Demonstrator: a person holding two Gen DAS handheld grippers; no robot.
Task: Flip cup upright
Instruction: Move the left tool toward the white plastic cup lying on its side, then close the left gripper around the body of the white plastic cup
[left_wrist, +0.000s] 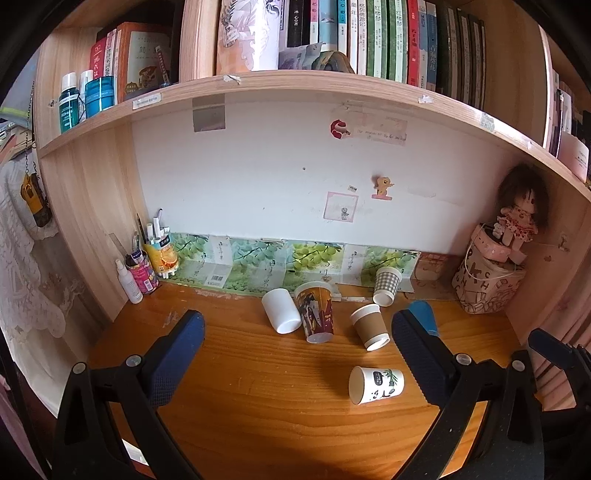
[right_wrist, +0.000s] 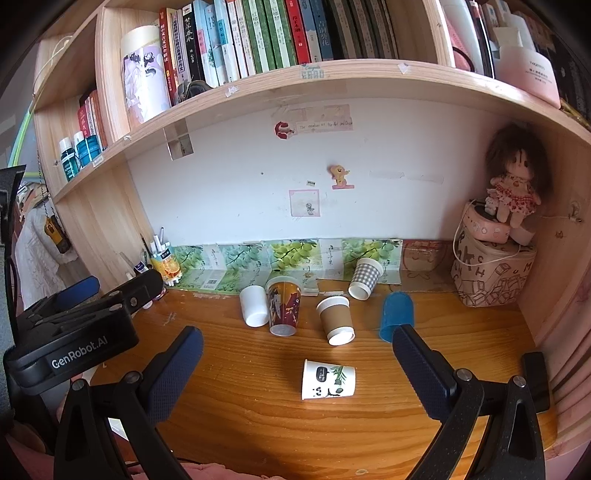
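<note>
**Booth:** Take us across the desk, left to right. What have you got?

**Me:** Far left, by the side panel, a white spray bottle (left_wrist: 128, 282) and a pink pen tin (left_wrist: 142, 271), then an orange-printed holder (left_wrist: 162, 258) stuffed with pens. My left gripper (left_wrist: 295, 334) hangs above the wooden desk (left_wrist: 240, 406), fingers spread wide, nothing between the pads (left_wrist: 173, 354).

**Booth:** And the cups?

**Me:** Six, all tipped over. First the plain white cup (left_wrist: 281, 311), on its side, mouth toward me. Touching it on the right, the cup with the printed figure (left_wrist: 314, 312), also lying mouth toward me. Next the brown sleeved paper cup (left_wrist: 369, 326), white rim pointing my way. Behind that, against the grape-patterned strip (left_wrist: 258, 258) at the foot of the wall, the checked cup (left_wrist: 386, 286).

**Booth:** The one out front?

**Me:** That's the white panda cup (right_wrist: 328, 379), lying crosswise, well apart from the row and nearest to me. From the left wrist camera its open mouth faces left. It sits between my right gripper's fingers in view, but below them, untouched.

**Booth:** Right claw?

**Me:** My right gripper (right_wrist: 297, 338) is wide open too, empty. Just past its right finger (right_wrist: 421, 373) lies the blue cup (right_wrist: 397, 315), mouth toward me. Far right corner, a lettered box (right_wrist: 491, 277) with a pink tin (right_wrist: 484, 223) on top and a doll (right_wrist: 513, 184) standing on that.
</note>
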